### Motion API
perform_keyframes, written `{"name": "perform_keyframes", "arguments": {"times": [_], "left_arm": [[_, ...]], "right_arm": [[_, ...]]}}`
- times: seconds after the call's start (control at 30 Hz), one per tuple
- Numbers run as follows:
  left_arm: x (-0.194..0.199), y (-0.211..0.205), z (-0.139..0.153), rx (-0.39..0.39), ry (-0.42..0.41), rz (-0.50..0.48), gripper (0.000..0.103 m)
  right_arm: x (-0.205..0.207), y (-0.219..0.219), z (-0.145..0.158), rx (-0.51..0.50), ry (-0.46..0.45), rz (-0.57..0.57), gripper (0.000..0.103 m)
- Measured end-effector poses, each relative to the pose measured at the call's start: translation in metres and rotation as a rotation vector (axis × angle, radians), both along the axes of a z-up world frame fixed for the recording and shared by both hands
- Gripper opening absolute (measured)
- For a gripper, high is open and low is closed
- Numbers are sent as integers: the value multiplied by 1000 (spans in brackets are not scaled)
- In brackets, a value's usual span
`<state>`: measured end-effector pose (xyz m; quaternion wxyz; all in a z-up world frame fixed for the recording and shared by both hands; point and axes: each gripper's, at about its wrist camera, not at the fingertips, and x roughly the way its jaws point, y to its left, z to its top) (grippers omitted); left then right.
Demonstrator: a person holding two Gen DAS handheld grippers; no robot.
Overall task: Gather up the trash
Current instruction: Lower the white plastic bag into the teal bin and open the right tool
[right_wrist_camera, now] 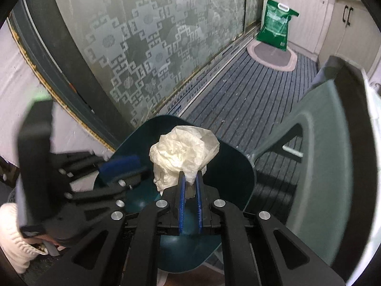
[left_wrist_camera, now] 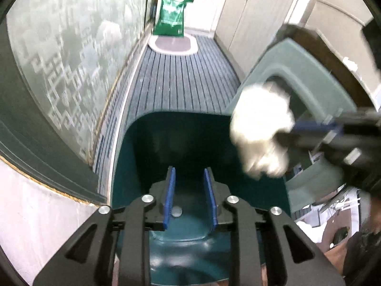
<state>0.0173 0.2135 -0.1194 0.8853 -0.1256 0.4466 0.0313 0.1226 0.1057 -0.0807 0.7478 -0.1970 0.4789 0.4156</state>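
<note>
- The right gripper (right_wrist_camera: 190, 178) pinched a crumpled wad (right_wrist_camera: 183, 153) of pale, thin wrapping between its blue pads (right_wrist_camera: 182, 195), the jaws pressed nearly together on the wad's lower edge.
- The wad hung just above the open mouth of a dark teal bin (right_wrist_camera: 233, 174), which stood on a striped grey floor mat (right_wrist_camera: 250, 95).
- The bin's paler green lid (right_wrist_camera: 316, 166) stood swung up at the right side of the bin.
- The left gripper (left_wrist_camera: 189, 176) pointed down into the bin (left_wrist_camera: 142, 143), its jaws partly spread with nothing between the blue pads (left_wrist_camera: 170, 195).
- In the left wrist view, the wad (left_wrist_camera: 260, 131) appeared blurred at the right, above the bin's rim and in front of the raised lid (left_wrist_camera: 304, 71), gripped by the right gripper (left_wrist_camera: 295, 131) coming in from the right edge.
- In the right wrist view, the left gripper (right_wrist_camera: 123, 166) showed at the left, blurred, over the near-left rim of the bin, beside a white knitted sleeve (right_wrist_camera: 12, 238).
- A frosted glass door (right_wrist_camera: 154, 47) with a geometric pattern ran along the left of the mat.
- A green bag (right_wrist_camera: 276, 23) stood upright at the far end of the floor, behind an oval rug (right_wrist_camera: 273, 54), with pale cabinets (left_wrist_camera: 250, 19) to the right.
</note>
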Motion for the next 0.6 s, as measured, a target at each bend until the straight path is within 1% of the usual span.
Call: {"name": "perform_keyframes", "arguments": {"times": [0.2,0.37,0.47,0.6], "left_arm": [[-8,0,30,25,-92,25,35],[-13,2,47,25,-147,36,39],[-14,2,57,37,-180,38,41],[-15,2,71,47,-225,47,47]], "right_arm": [[-5,2,-30,-50,37,6,8],[-3,5,-47,-68,71,-1,8],[-4,5,-57,-78,91,-1,8],[-9,7,-74,-104,122,8,8]]}}
